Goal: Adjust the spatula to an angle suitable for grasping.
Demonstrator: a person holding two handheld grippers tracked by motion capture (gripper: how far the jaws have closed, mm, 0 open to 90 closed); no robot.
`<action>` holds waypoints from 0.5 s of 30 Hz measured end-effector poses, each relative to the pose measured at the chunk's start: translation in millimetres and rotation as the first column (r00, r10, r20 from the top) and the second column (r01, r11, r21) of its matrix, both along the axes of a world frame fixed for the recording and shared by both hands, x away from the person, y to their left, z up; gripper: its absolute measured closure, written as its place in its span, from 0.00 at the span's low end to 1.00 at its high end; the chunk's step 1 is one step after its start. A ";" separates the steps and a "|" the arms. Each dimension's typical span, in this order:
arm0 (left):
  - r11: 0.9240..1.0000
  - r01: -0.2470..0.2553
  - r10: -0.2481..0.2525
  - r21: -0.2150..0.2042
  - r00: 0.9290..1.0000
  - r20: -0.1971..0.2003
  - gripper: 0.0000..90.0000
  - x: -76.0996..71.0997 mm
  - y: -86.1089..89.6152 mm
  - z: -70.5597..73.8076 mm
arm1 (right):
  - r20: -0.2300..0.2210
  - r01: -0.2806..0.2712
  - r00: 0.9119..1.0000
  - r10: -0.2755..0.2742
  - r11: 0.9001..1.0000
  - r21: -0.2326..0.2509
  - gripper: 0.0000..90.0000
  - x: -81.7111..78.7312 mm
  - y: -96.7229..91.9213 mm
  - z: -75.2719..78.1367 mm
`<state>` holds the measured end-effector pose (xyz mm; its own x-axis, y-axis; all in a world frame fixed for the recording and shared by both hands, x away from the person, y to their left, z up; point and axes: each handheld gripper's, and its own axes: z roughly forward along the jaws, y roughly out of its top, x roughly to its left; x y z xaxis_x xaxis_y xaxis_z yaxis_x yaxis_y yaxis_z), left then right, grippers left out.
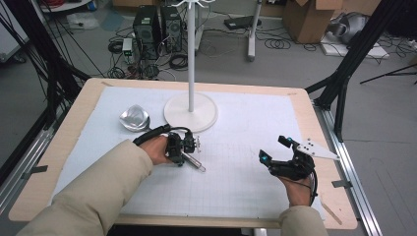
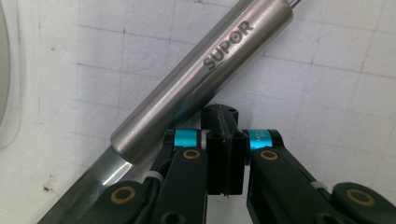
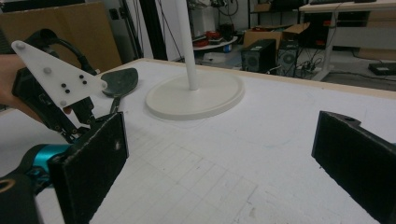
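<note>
White gridded matting covers the wooden table [image 1: 64, 142]. Left gripper [image 1: 184, 147], jaws pressed together and empty, rests beside the steel ladle's cylindrical handle [image 2: 201, 79], at centre-left. Handle runs diagonally, bowl [image 1: 134, 119] toward upper left. Right gripper [image 1: 275, 150] waits spread. Next: open, straddle handle.

A robotics lab or research workshop, wooden table [image 1: 59, 147] with a white grid mat [image 1: 246, 147], black metal frame [image 1: 344, 83] around it, computer towers [image 1: 157, 29] on the grey floor, many loose cables [image 1: 275, 44], cardboard boxes [image 1: 310, 19]
</note>
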<state>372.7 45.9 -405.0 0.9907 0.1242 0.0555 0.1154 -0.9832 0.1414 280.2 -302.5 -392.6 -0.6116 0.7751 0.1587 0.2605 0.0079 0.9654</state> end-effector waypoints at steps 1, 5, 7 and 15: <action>1.000 -0.001 0.001 -0.004 1.000 -0.002 0.99 0.4 -0.7 -0.1 | 0.001 -0.001 1.000 0.001 1.000 -0.003 0.03 0.2 0.0 -0.2; 1.000 -0.002 0.002 -0.001 1.000 -0.004 0.99 2.2 -3.4 1.5 | -0.002 -0.003 1.000 0.003 1.000 -0.005 0.03 0.2 0.5 -0.3; 1.000 0.000 0.000 0.000 1.000 -0.002 0.99 3.7 -4.8 1.5 | -0.001 -0.002 1.000 0.002 1.000 -0.005 0.03 0.2 0.4 -0.3; 1.000 -0.014 0.014 0.003 1.000 -0.002 0.99 10.1 -7.5 0.7 | 0.003 -0.002 1.000 0.002 1.000 -0.007 0.03 0.8 0.0 -0.5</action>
<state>382.8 38.5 -404.3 0.9889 0.1384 0.0535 0.1299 -0.9818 0.1384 281.0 -302.5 -393.1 -0.6138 0.7748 0.1511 0.2573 0.0155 0.9662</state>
